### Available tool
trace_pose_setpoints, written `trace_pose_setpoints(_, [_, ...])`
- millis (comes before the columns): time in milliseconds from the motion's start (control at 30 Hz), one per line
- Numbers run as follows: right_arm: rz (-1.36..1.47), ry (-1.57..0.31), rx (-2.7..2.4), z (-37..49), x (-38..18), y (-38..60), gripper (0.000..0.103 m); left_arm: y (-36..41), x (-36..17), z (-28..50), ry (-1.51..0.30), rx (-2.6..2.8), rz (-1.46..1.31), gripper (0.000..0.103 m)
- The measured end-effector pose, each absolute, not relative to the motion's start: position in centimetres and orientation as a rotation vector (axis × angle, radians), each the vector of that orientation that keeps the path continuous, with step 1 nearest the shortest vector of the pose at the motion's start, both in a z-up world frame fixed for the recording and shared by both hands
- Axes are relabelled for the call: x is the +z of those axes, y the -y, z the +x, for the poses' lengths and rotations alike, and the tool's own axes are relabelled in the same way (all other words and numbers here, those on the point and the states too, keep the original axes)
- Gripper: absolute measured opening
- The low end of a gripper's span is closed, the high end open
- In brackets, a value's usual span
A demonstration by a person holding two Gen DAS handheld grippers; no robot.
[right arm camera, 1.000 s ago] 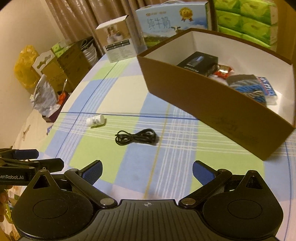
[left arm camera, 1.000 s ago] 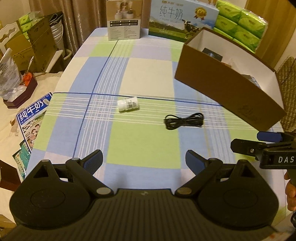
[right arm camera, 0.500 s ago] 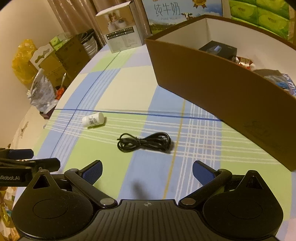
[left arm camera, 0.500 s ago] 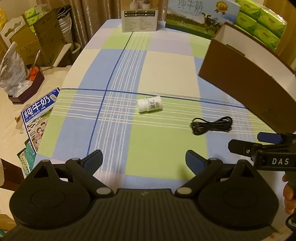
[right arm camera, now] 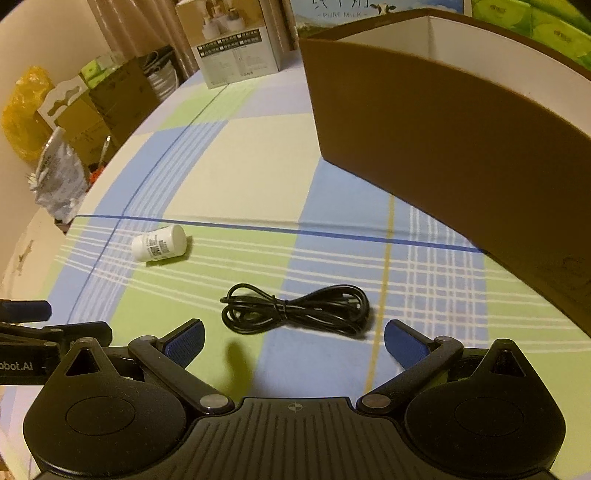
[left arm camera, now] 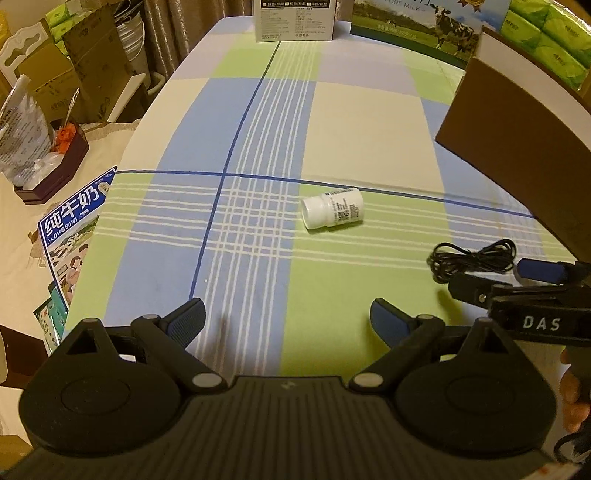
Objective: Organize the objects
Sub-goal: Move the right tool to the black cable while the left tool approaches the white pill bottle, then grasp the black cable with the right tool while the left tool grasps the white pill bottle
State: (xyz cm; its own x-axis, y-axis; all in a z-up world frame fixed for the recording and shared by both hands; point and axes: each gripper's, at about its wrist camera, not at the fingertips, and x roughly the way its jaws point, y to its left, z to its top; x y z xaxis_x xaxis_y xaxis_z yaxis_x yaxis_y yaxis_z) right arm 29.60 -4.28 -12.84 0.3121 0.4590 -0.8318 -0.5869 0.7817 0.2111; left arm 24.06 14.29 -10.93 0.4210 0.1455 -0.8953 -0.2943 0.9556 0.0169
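Observation:
A white pill bottle [left arm camera: 332, 213] [right arm camera: 159, 243] lies on its side on the checked tablecloth. To its right lies a coiled black cable [left arm camera: 472, 257] [right arm camera: 295, 309]. My left gripper [left arm camera: 287, 319] is open, low over the cloth, short of the bottle. Just behind the cable my right gripper [right arm camera: 293, 339] stands open with nothing between its fingers. The brown cardboard box [right arm camera: 443, 122] [left arm camera: 517, 147] stands at the right; its contents are hidden from here.
A white product box [left arm camera: 295, 18] [right arm camera: 232, 40], a milk carton case [left arm camera: 417, 22] and green tissue packs [left arm camera: 546, 33] line the far table edge. Cardboard boxes and bags [right arm camera: 59, 122] sit beyond the left edge. A milk leaflet [left arm camera: 70, 229] lies off the table's left side.
Both grippers have moved forward and lower toward the table. The bottle and cable loom larger; the box's inside has dropped out of sight. Both grippers stayed open.

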Motion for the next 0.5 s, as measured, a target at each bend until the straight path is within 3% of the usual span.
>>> trace_pose_setpoints(367, [-0.221, -0.997, 0.622, 29.7, -13.9, 2.1, 0.1, -15.4, -12.1, 25.2, -1.126, 0.269, -0.156, 0.094])
trace_pose_setpoints(433, [-0.26, -0.975, 0.627, 29.4, -14.0, 1.8, 0.093, -15.3, -12.2, 25.4, -1.127, 0.261, -0.157, 0.094])
trace_pose_setpoints(500, [-0.277, -0.96, 0.631, 29.2, -14.1, 1.9, 0.092, -15.2, -12.3, 25.7, -1.126, 0.25, -0.159, 0.094])
